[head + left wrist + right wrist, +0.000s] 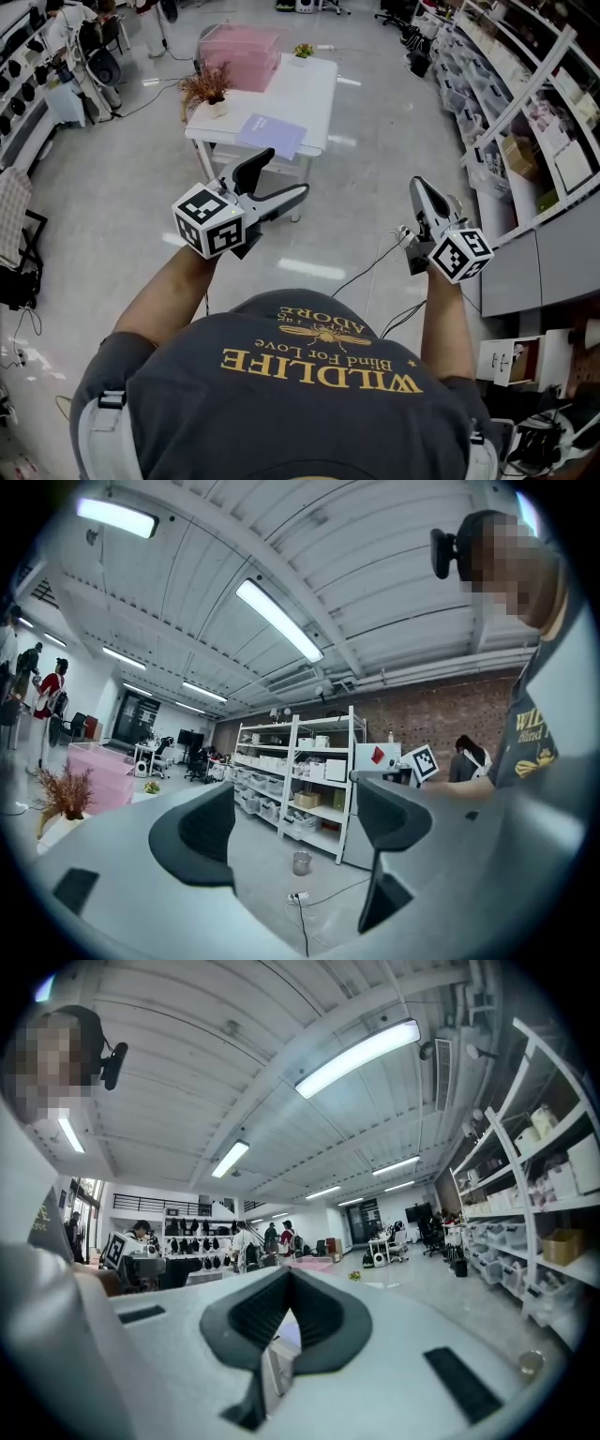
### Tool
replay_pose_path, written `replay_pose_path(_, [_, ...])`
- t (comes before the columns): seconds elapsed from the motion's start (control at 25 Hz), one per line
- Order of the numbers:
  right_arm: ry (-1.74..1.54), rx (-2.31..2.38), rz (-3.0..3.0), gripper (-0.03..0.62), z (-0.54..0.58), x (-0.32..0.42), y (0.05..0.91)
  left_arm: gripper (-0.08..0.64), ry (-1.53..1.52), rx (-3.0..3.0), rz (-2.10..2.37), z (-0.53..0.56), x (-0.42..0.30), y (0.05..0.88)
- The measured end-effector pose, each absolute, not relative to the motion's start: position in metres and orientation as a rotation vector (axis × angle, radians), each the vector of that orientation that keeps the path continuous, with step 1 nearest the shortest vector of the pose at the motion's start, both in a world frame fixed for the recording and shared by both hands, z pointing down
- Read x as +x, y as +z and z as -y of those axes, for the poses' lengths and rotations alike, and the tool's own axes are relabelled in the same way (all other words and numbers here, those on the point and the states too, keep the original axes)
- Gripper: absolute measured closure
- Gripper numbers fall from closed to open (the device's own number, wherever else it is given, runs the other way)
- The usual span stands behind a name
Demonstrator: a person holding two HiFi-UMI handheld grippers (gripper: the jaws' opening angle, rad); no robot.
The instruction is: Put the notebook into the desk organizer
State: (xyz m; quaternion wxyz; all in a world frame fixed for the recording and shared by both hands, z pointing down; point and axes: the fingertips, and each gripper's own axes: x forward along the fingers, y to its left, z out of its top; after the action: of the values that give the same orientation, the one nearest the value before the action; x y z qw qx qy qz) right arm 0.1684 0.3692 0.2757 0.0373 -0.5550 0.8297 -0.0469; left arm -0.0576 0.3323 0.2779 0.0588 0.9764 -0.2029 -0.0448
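Pale grey floor (112, 187) fills most of this workshop, with shelves (525, 112) of boxes along the right side. A white bench (314, 94) stands alone in the middle.

On the near end of the bench the lilac notebook (271, 134) lies flat and closed, close to the front edge. I think this place helps, because a jaw can come to it from the edge. At the far end is a pink translucent box, which I take for the desk organizer (241, 54). A dried plant (208, 86) in a small pot stands at the left edge between the two.

The person stands well apart from the bench and holds both tools level in front of the chest, so nothing can be reached yet. The left hand-held gripper (284, 175) has its jaws wide apart, with only floor and shelves seen between them. To me it looks prepared to take the notebook. The right hand-held gripper (419, 187) has its jaws together and carries nothing, perhaps kept free to steady things later.

As I judge it, the task is not yet begun: the notebook is untouched and the approach comes first.
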Motion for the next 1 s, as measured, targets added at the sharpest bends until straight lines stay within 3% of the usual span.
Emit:
replay_pose_path(0.56, [-0.159, -1.631, -2.587, 0.592, -0.369, 0.256, 0.284, 0.158, -0.123, 2.933, 0.706, -0.350, 0.028, 0.282])
replay_pose_path(1.0, [-0.137, -1.725, -2.557, 0.592, -0.238, 0.242, 0.296, 0.158, -0.138, 2.940, 0.581, -0.202, 0.023, 0.304])
